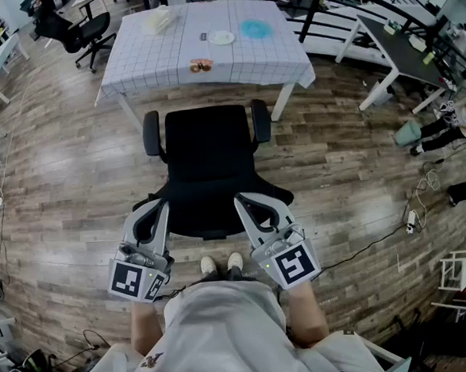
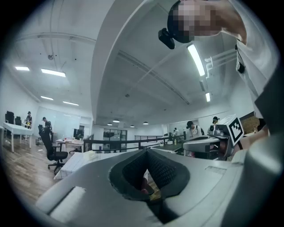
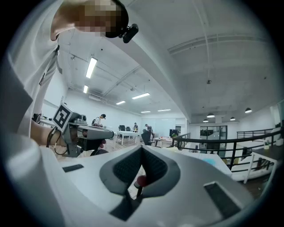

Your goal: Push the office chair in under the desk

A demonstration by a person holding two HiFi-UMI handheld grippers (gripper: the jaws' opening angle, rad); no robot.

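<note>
A black office chair (image 1: 208, 155) with two armrests stands pulled out in front of the desk (image 1: 209, 71), which is covered by a checked white cloth. The chair's back faces me. My left gripper (image 1: 161, 207) is shut at the left side of the chair's back, and my right gripper (image 1: 243, 199) is shut at the right side. Whether the tips touch the chair I cannot tell. Neither holds anything. In the left gripper view the shut left gripper (image 2: 146, 150) points over the desk (image 2: 80, 162). In the right gripper view the shut right gripper (image 3: 142, 147) points level across the room.
On the desk lie a white plate (image 1: 222, 37), a blue plate (image 1: 255, 28) and a small snack (image 1: 201, 64). Another office chair (image 1: 87, 32) stands far left, a dark table (image 1: 402, 46) at right. A cable (image 1: 380, 242) runs over the wooden floor.
</note>
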